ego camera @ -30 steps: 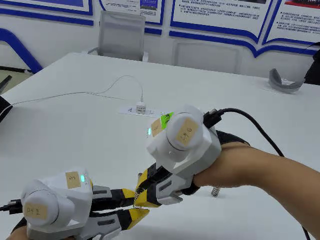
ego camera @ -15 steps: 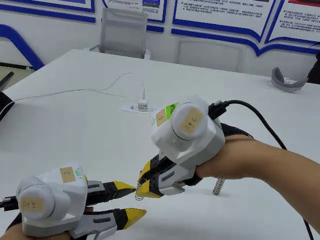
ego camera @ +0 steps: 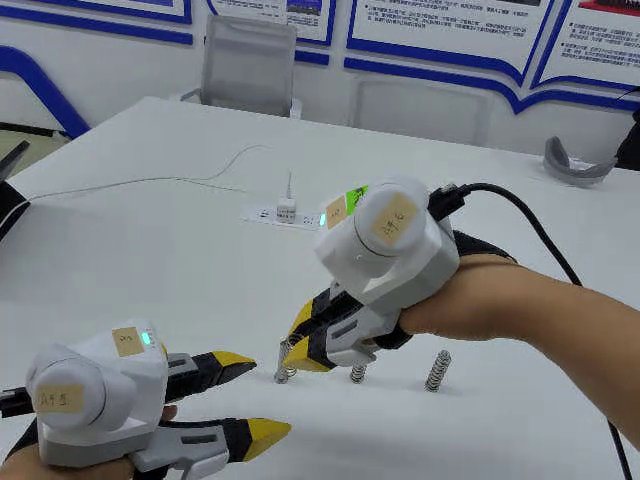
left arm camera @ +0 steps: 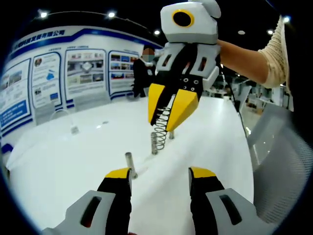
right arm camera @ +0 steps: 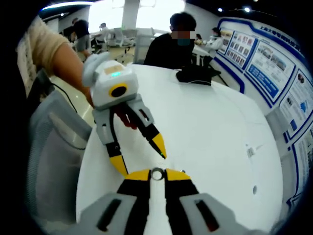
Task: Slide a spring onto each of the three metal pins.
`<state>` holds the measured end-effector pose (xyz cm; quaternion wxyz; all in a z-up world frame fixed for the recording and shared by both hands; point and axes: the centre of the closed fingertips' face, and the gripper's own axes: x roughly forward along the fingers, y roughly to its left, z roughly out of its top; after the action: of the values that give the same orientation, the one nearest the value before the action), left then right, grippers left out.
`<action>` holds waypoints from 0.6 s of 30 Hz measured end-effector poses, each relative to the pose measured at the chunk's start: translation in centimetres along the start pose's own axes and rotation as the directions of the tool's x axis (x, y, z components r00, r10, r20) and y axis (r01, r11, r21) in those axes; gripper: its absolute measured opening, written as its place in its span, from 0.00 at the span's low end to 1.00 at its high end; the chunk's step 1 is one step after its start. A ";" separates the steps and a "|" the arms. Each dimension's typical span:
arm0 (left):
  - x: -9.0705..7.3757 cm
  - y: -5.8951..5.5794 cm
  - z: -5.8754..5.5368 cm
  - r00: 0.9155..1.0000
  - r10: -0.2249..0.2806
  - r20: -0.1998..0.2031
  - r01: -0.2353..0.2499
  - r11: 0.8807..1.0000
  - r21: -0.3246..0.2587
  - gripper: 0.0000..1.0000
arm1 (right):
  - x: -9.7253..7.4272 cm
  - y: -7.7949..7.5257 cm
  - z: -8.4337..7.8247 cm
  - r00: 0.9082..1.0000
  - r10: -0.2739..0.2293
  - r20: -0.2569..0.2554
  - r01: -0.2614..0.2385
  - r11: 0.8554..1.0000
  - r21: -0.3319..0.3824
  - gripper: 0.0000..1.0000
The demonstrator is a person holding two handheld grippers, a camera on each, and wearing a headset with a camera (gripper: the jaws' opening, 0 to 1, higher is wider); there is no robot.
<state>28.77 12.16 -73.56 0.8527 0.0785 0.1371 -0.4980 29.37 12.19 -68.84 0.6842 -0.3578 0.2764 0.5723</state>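
My right gripper (ego camera: 297, 355) is shut on a small metal spring (left arm camera: 163, 122), which hangs from its yellow tips down toward the table. In the right gripper view the spring (right arm camera: 157, 174) shows end-on as a ring between the shut tips. A bare metal pin (left arm camera: 130, 164) stands upright just beside the spring's lower end. The pin (ego camera: 281, 360) is right at the tips in the head view. Two more springs (ego camera: 357, 373) (ego camera: 437, 370) stand upright on the table to the right. My left gripper (ego camera: 250, 395) is open and holds nothing, a short way left of the pin.
The white table (ego camera: 150, 260) stretches away on all sides. A white cable with a plug block (ego camera: 286, 210) lies further back. A grey chair (ego camera: 250, 65) stands at the far edge, and a grey curved object (ego camera: 575, 162) lies at the far right. A black cable (ego camera: 530, 240) trails from my right gripper.
My right gripper has moved right and down with the spring, away from the left gripper's tips. The two standing springs have come out from behind the hand.
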 end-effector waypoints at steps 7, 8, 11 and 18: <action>-0.1 0.0 -0.1 1.000 0.004 0.000 -0.004 1.000 -0.011 0.52 | 0.0 -1.6 -0.1 0.999 -0.035 -0.001 0.035 0.999 0.031 0.12; -0.1 0.1 -0.2 1.000 0.005 0.001 -0.005 1.000 -0.015 0.52 | 0.0 -1.9 -0.1 0.999 -0.040 0.000 0.040 0.999 0.035 0.12; 0.0 0.1 -0.3 1.000 0.005 0.000 -0.005 1.000 -0.018 0.53 | 0.3 -2.7 -0.1 0.998 -0.056 0.002 0.056 0.997 0.051 0.12; 0.0 0.1 -0.5 1.000 0.004 -0.005 -0.004 1.000 -0.027 0.55 | 1.2 -4.1 -0.6 0.997 -0.072 -0.001 0.071 0.994 0.086 0.12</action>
<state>28.77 12.37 -73.97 0.8542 0.0686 0.1457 -0.4943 33.63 12.03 -69.48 0.7193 -0.3371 0.2868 0.5354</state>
